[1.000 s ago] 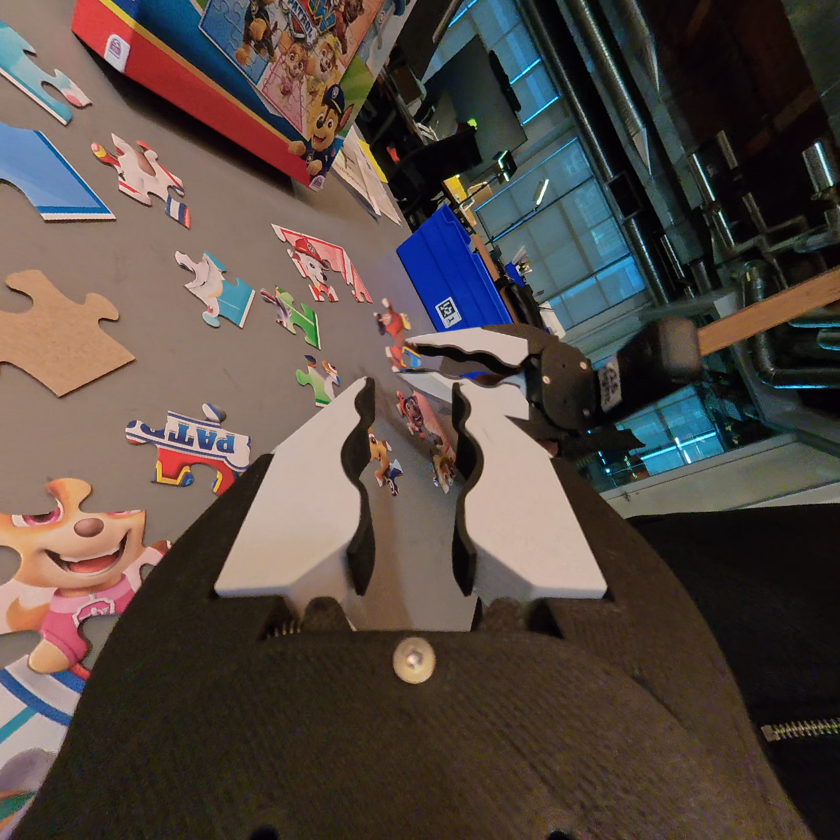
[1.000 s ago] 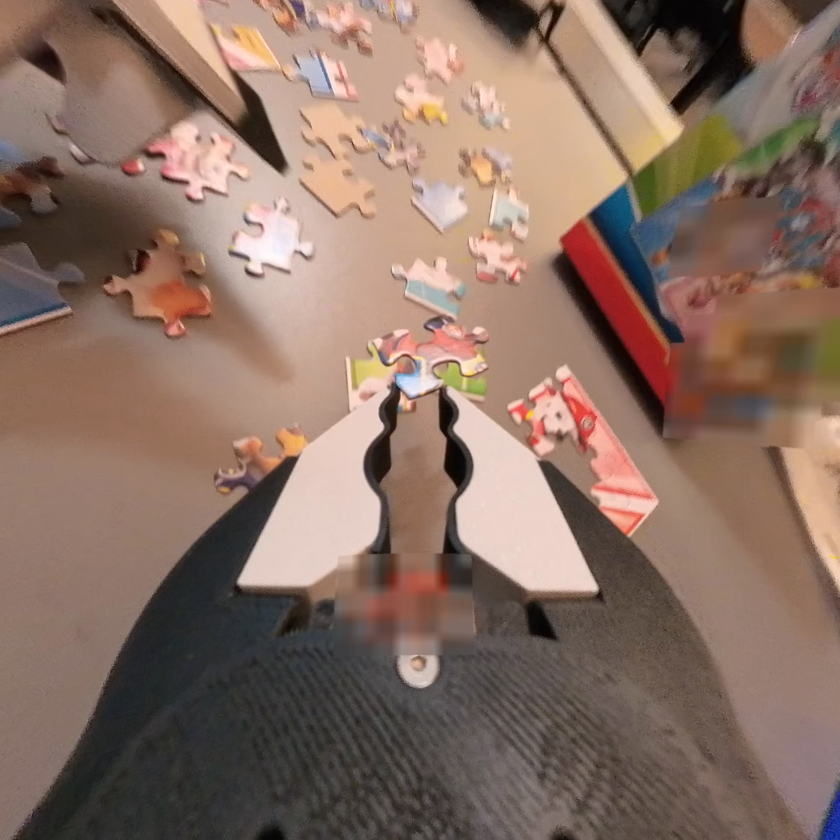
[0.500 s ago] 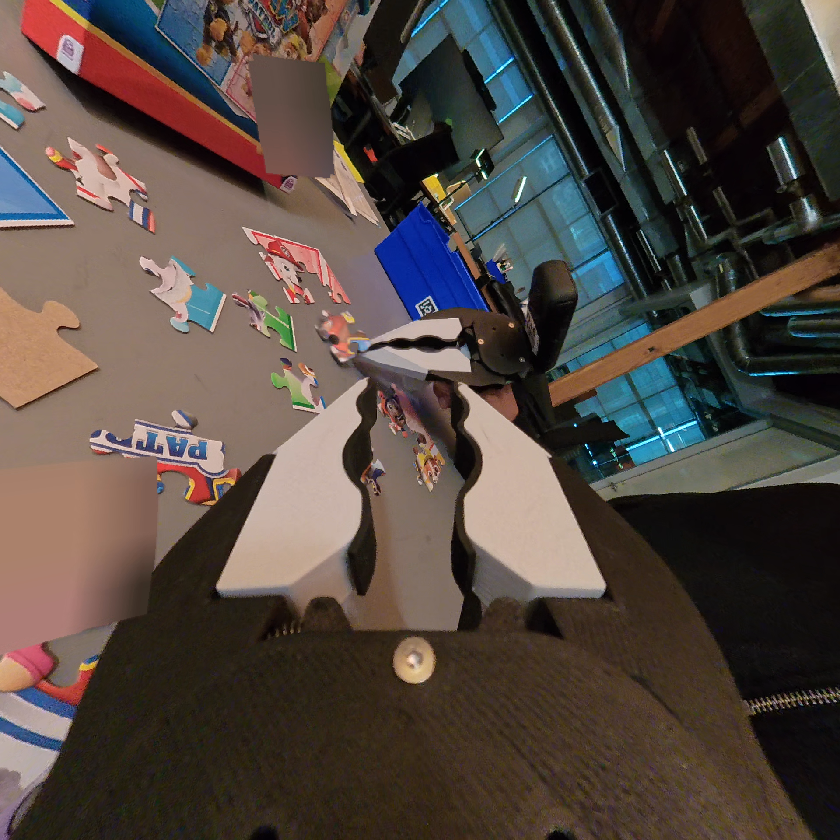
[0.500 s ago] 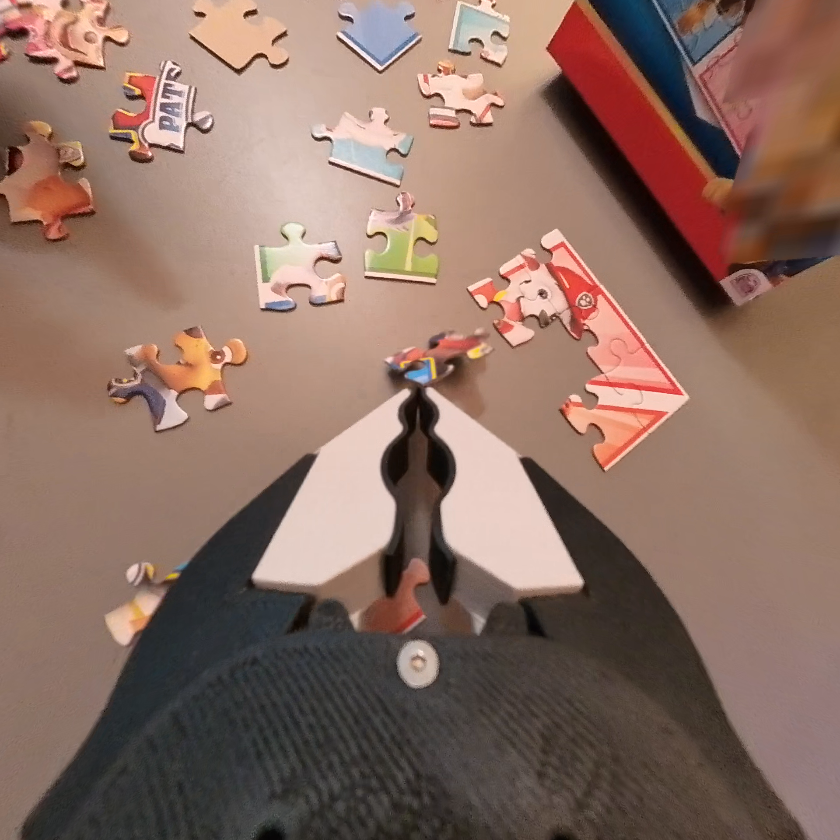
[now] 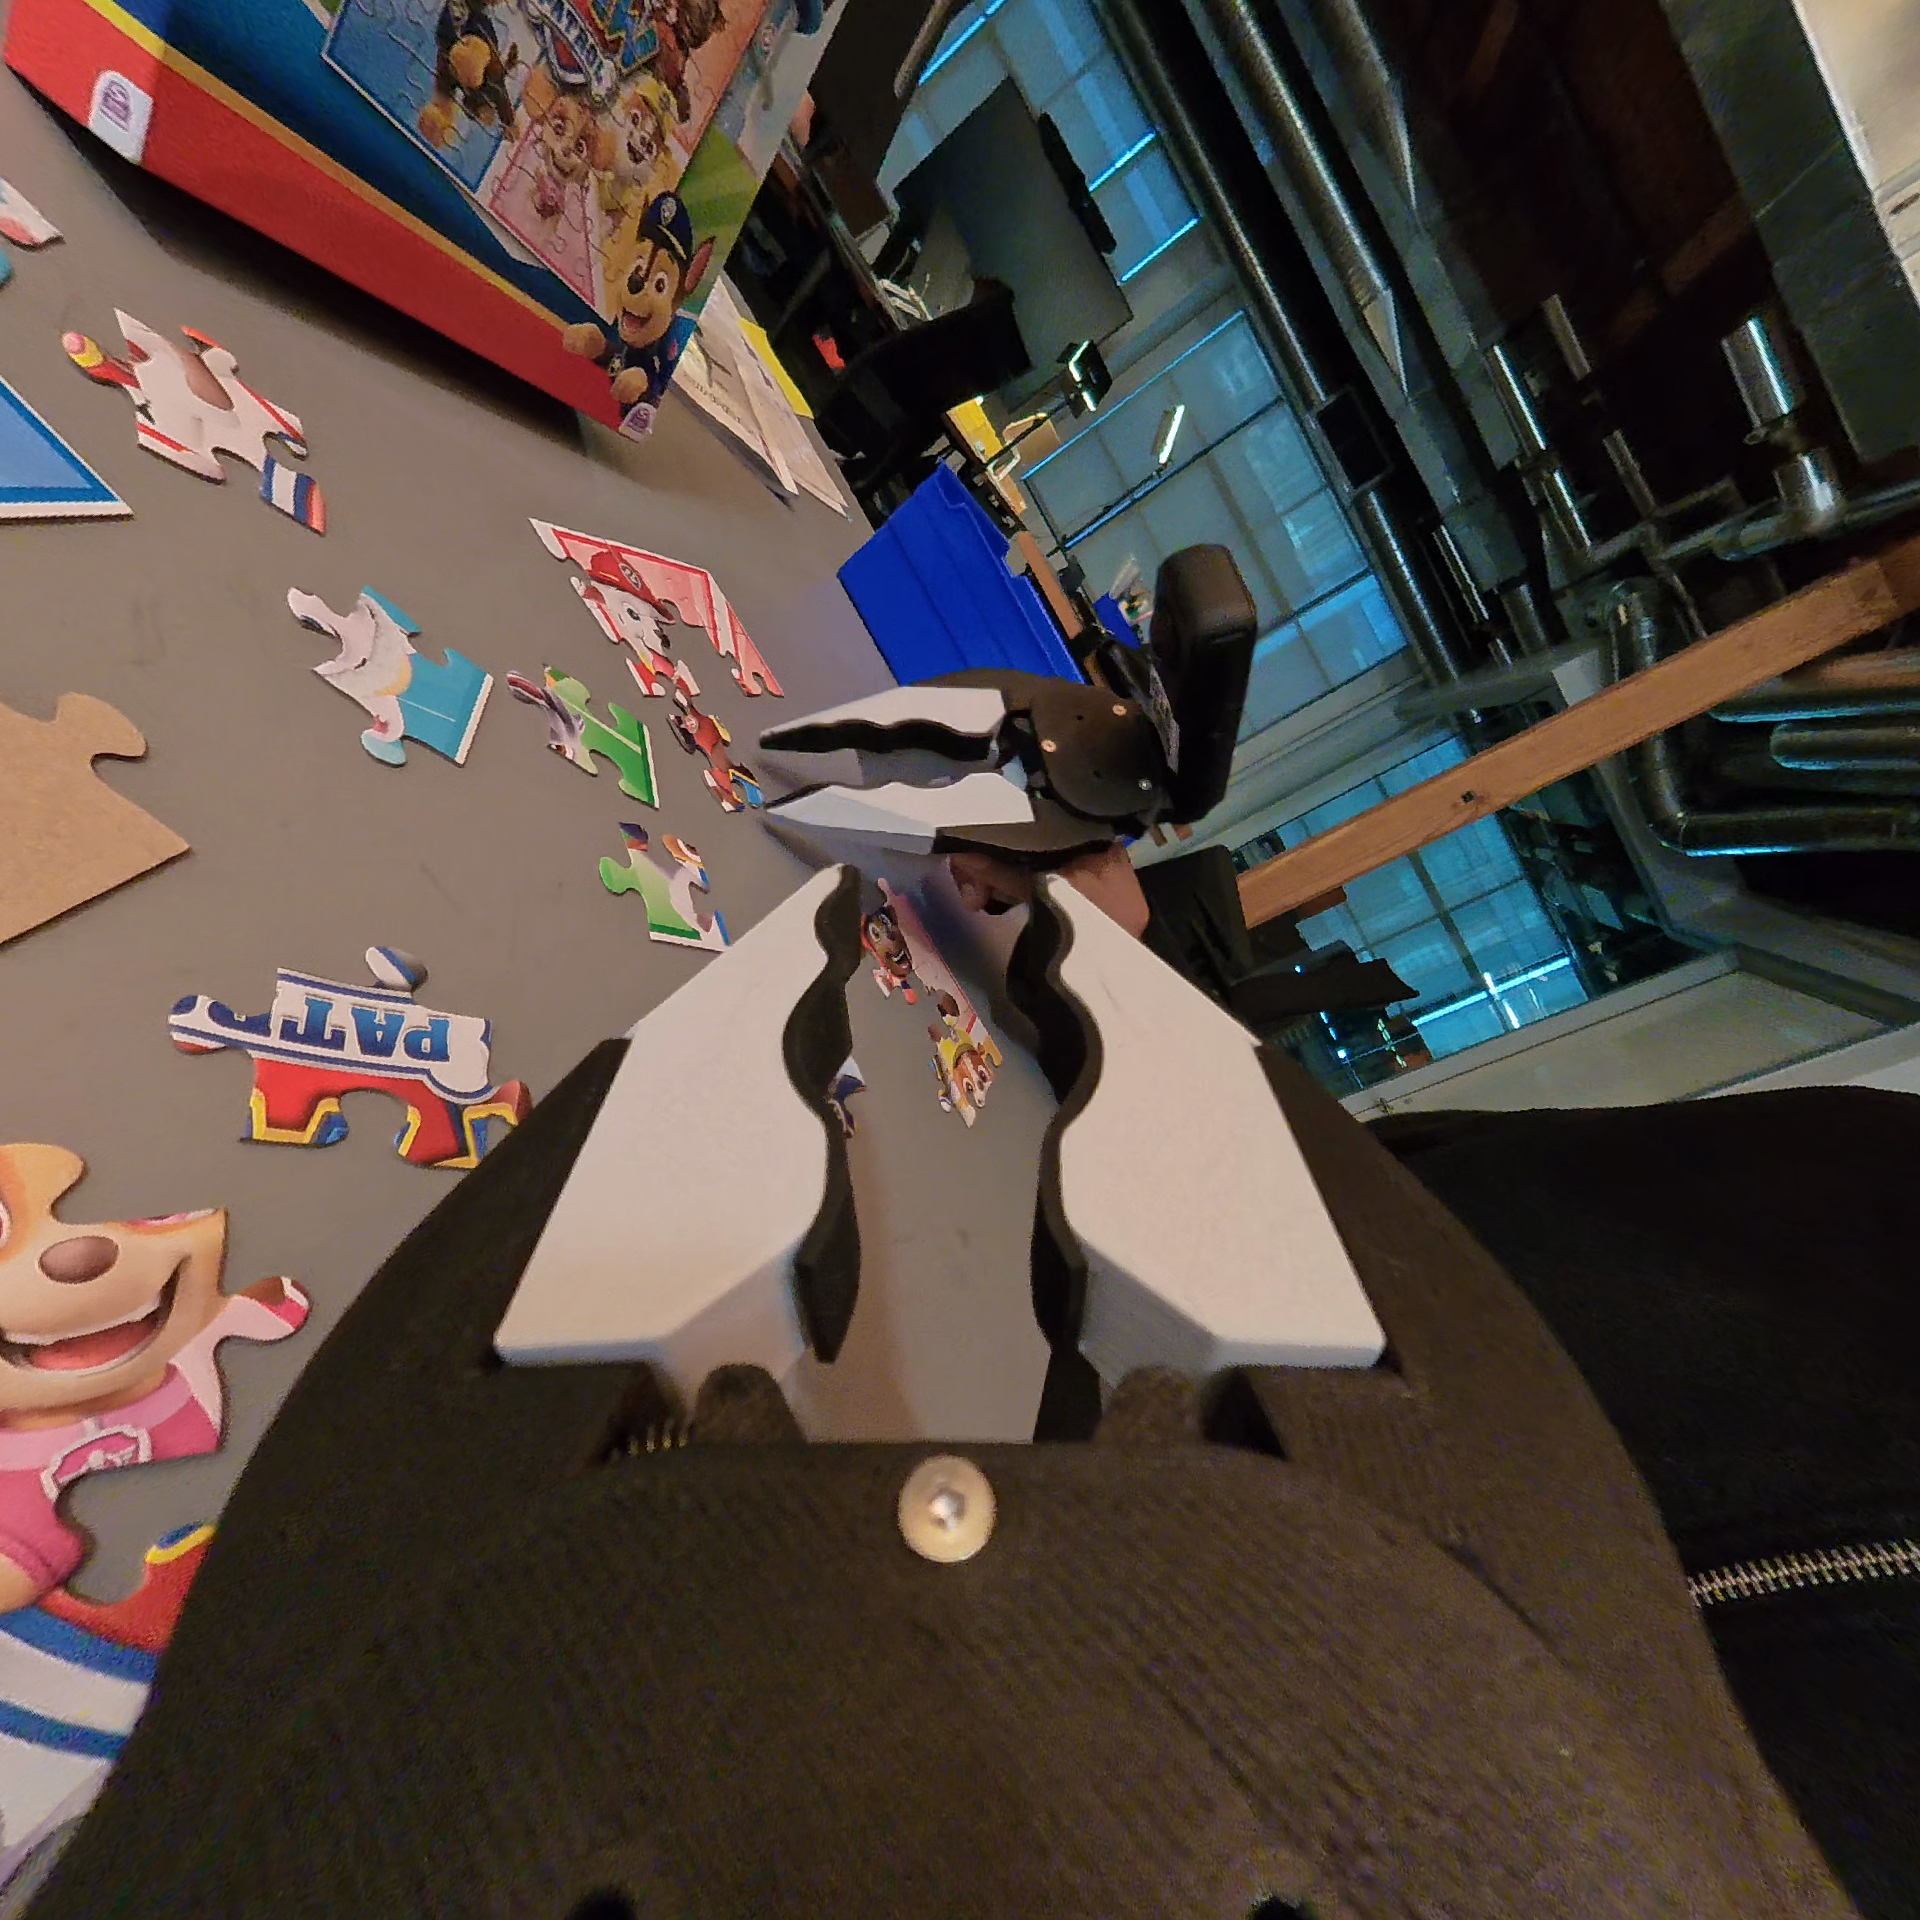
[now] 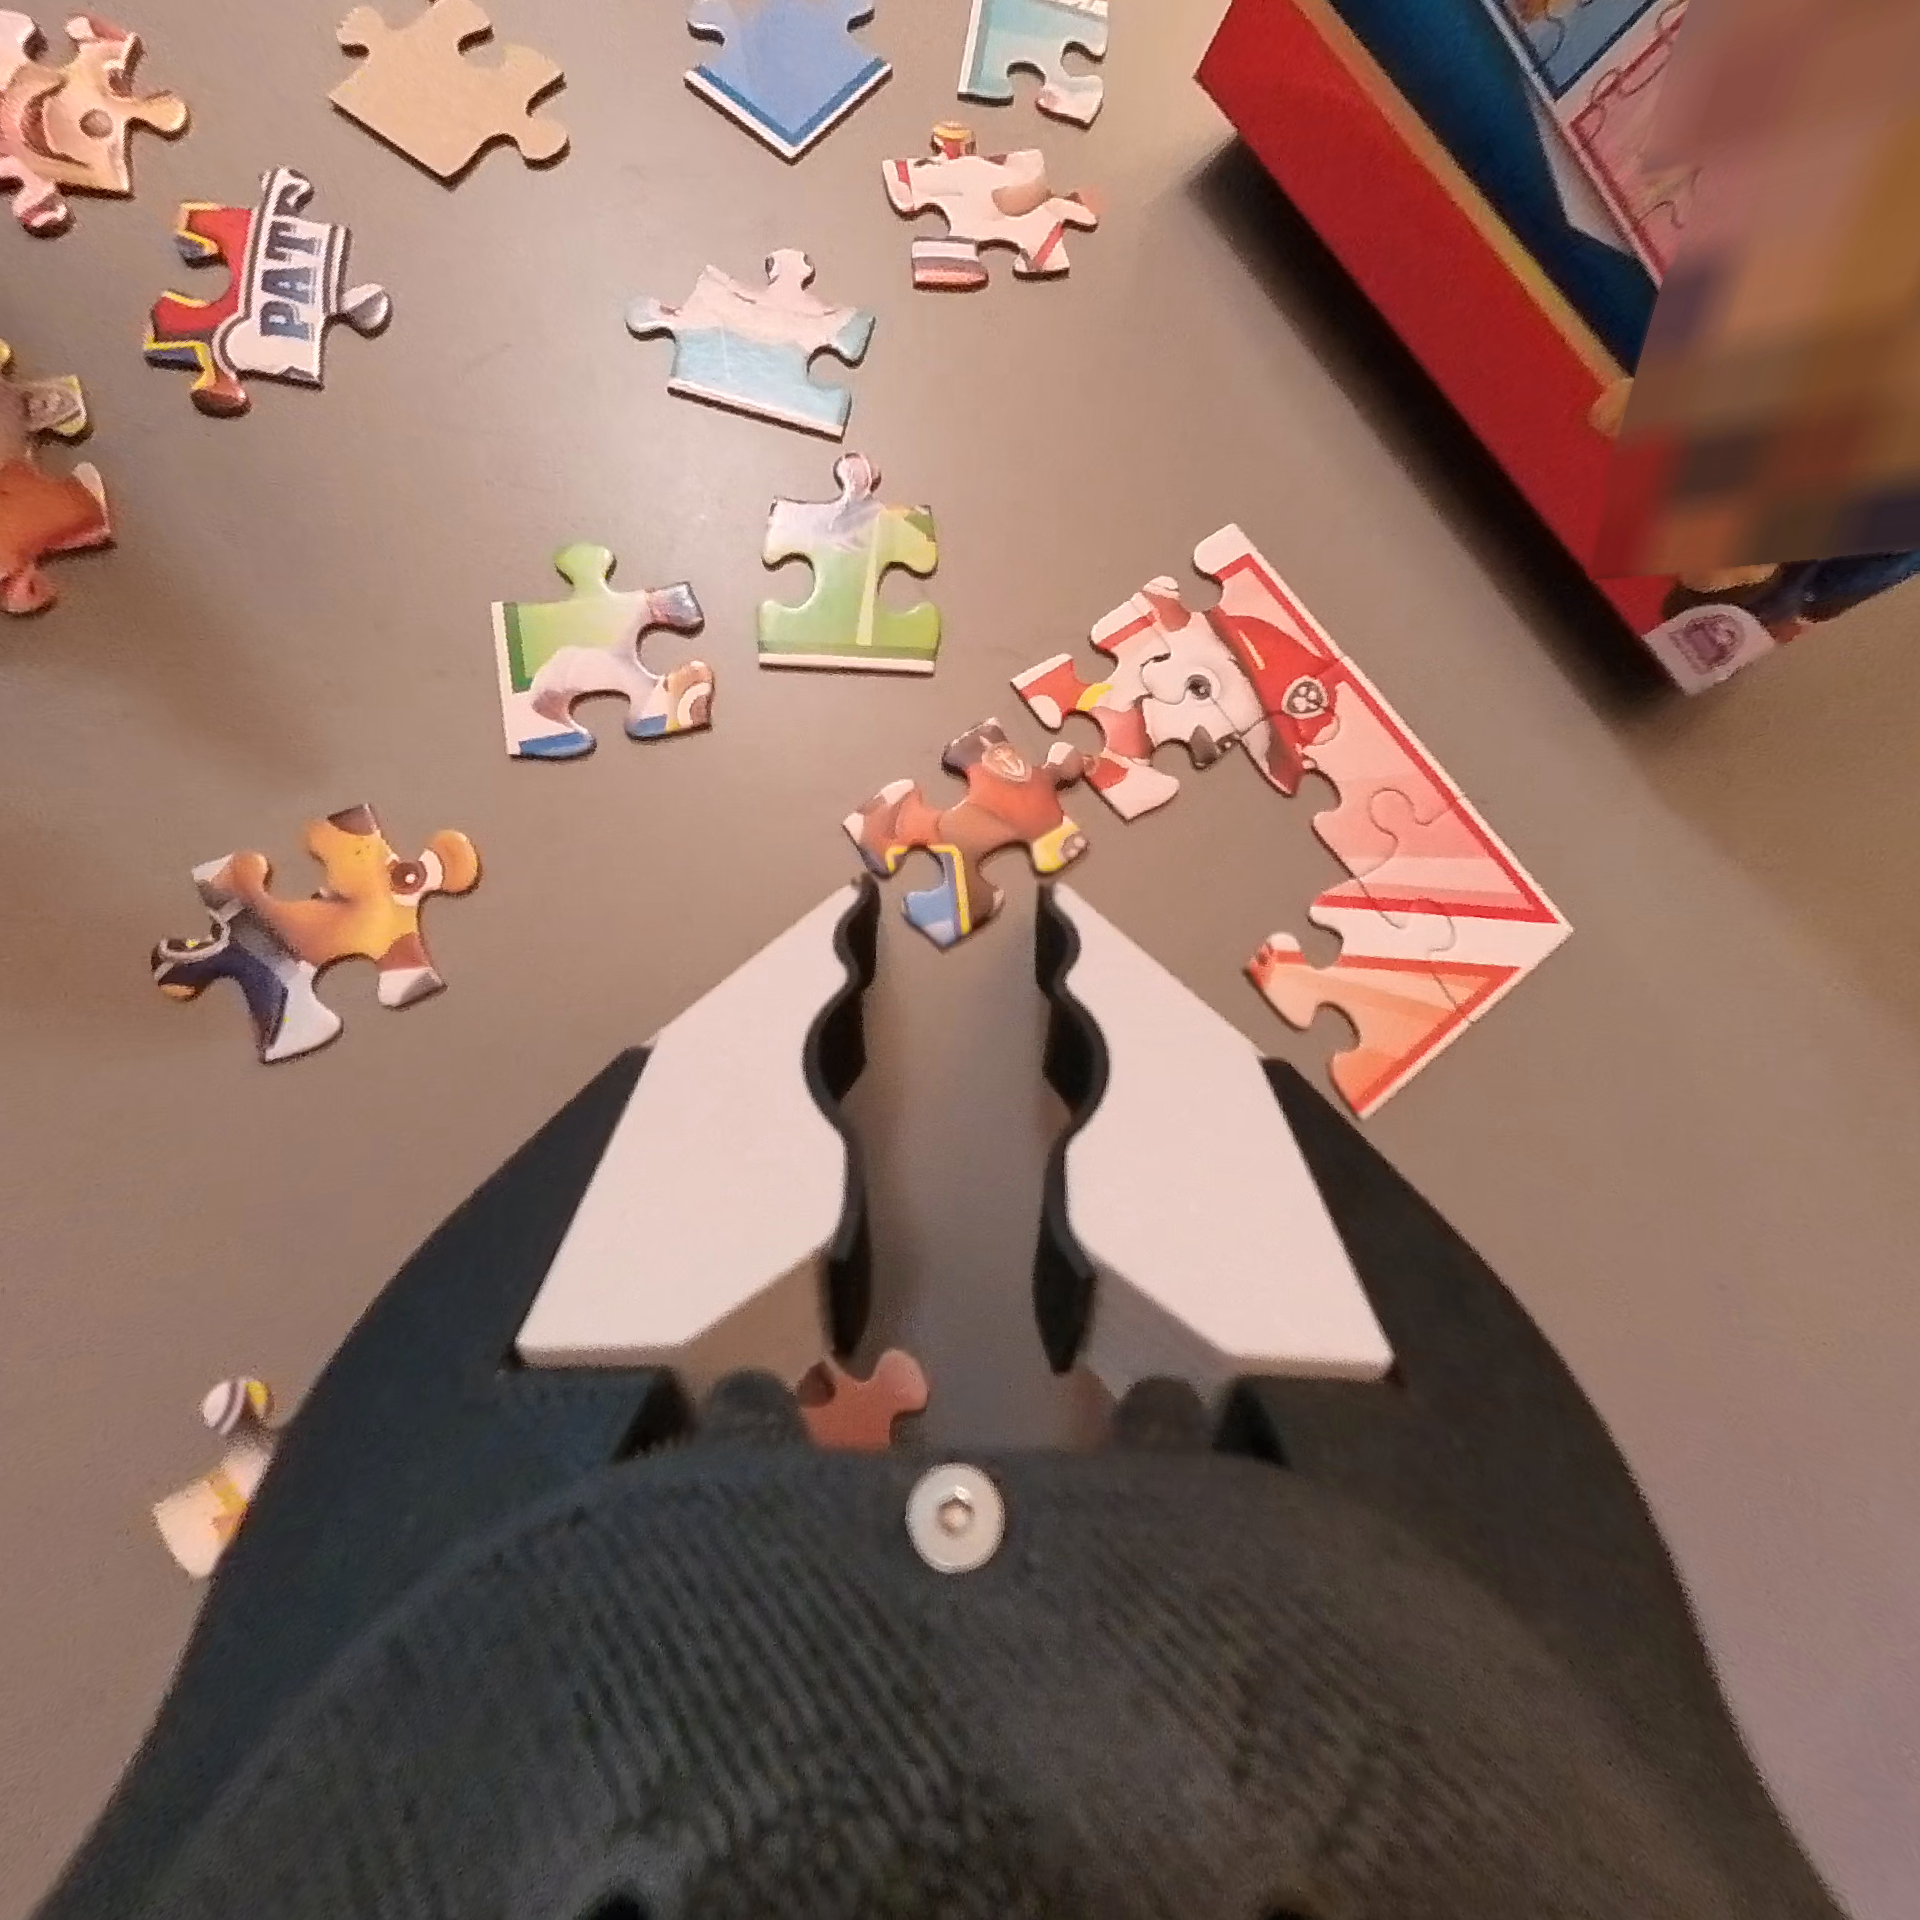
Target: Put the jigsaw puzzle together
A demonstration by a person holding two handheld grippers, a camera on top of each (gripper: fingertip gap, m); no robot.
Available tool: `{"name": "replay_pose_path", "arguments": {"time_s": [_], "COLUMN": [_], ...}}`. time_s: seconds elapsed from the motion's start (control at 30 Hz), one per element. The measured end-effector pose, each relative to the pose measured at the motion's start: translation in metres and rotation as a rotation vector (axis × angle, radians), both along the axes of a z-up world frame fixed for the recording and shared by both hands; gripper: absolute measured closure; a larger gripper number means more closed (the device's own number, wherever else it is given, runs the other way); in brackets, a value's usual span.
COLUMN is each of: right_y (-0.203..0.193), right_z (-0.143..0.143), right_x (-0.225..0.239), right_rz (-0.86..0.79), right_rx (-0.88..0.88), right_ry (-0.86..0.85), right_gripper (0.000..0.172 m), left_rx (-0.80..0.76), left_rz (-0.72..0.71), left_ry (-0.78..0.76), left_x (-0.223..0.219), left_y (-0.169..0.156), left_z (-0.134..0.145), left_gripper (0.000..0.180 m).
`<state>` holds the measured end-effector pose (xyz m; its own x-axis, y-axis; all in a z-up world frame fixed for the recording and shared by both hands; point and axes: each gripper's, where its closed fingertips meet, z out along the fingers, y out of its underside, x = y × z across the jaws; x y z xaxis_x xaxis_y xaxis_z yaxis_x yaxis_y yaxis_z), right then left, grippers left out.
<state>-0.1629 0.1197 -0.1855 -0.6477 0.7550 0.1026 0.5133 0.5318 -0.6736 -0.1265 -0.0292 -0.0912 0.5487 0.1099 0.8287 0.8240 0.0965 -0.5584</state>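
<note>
the right gripper hangs over a grey table with its grey fingers apart and gripping nothing; a brown, blue and yellow cardboard puzzle piece lies flat just past the fingertips, beside a joined red-and-white corner section. green pieces lie farther out, near a red puzzle box. the left gripper, jaws also apart and bare, is held low over a strip of joined pieces, behind the right one.
</note>
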Motion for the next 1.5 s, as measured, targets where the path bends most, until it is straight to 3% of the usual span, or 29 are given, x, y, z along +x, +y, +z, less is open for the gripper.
{"name": "replay_pose_path", "arguments": {"time_s": [0.17, 0.3, 0.63, 0.73, 1.0, 1.3, 1.47, 1.5], "right_y": [-0.003, -0.006, -0.01, -0.022, -0.01, -0.026, -0.026, -0.027], "right_z": [-0.004, -0.005, -0.006, -0.005, 0.018, -0.006, -0.007, -0.007], "right_x": [-0.006, -0.001, 0.031, 0.05, 0.044, 0.048, 0.046, 0.046], "right_rz": [0.01, 0.043, 0.038, 0.013, 0.012, 0.224, 0.176, 0.152], "right_rx": [-0.013, -0.013, -0.044, -0.131, -0.193, -0.034, -0.004, -0.001], "right_ry": [-0.031, -0.052, -0.158, -0.255, -0.125, -0.125, -0.141, -0.147], "right_gripper": [0.145, 0.167, 0.168, 0.168, 0.156, 0.119, 0.127, 0.138], "left_rx": [-0.001, 0.002, 0.006, 0.005, 0.004, 0.005, 0.018, 0.017], "left_rz": [-0.005, 0.009, -0.015, -0.019, -0.045, -0.039, -0.039, -0.042], "left_ry": [0.002, -0.002, -0.006, -0.006, -0.004, 0.001, 0.011, 0.016], "left_x": [0.002, 0.0, 0.004, 0.005, 0.011, 0.016, 0.018, 0.018], "left_y": [0.0, -0.004, 0.002, 0.004, 0.012, 0.011, 0.012, 0.014], "left_z": [0.001, 0.0, -0.001, -0.002, -0.001, 0.001, 0.007, 0.008], "left_gripper": [0.152, 0.152, 0.152, 0.152, 0.152, 0.152, 0.152, 0.152]}}
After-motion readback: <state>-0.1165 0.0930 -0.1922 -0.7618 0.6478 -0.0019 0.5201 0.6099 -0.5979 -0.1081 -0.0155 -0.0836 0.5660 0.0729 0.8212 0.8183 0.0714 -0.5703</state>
